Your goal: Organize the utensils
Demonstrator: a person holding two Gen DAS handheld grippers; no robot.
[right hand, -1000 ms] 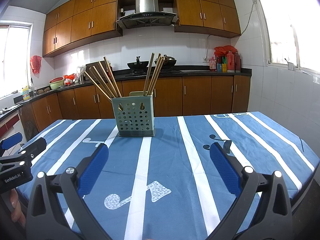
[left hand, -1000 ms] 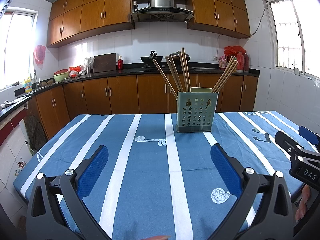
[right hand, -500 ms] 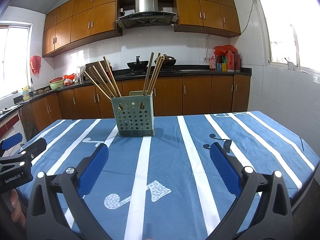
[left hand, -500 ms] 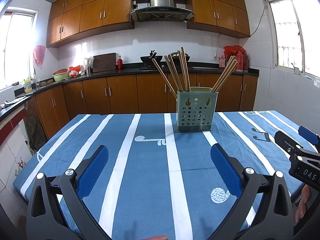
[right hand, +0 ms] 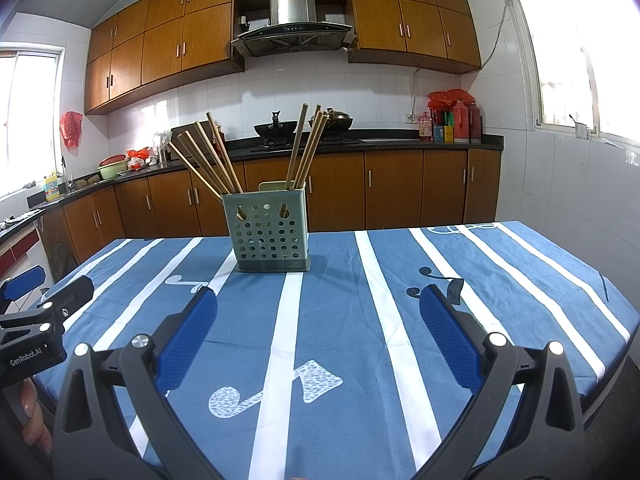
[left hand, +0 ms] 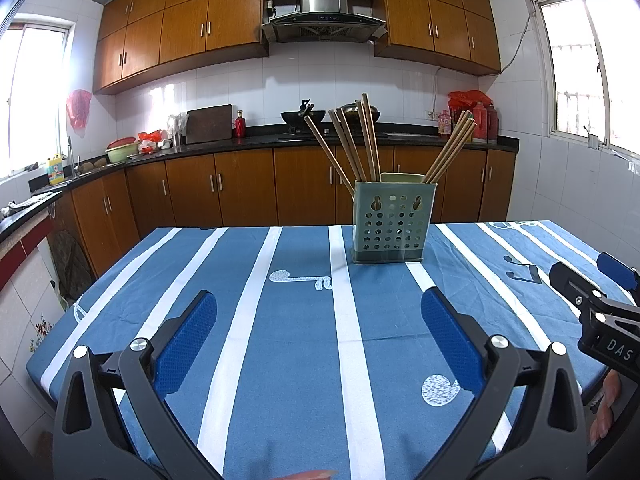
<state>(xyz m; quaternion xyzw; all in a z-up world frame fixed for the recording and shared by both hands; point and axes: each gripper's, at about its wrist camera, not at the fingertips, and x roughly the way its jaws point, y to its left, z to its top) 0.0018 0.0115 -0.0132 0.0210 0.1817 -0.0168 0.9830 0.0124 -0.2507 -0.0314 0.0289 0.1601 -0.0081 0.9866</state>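
A grey-green perforated utensil holder (left hand: 389,224) stands upright on the far middle of the table; it also shows in the right wrist view (right hand: 267,233). Several wooden chopsticks (left hand: 354,142) lean out of it in two bunches, also in the right wrist view (right hand: 208,156). My left gripper (left hand: 318,312) is open and empty above the near part of the table. My right gripper (right hand: 318,310) is open and empty, level with it. Each gripper shows at the edge of the other's view: the right one (left hand: 592,300), the left one (right hand: 44,304).
The table wears a blue cloth with white stripes (left hand: 280,320), also in the right wrist view (right hand: 360,320). Behind it run brown kitchen cabinets and a dark counter (left hand: 260,144) with a wok, bottles and a cutting board. Windows are at both sides.
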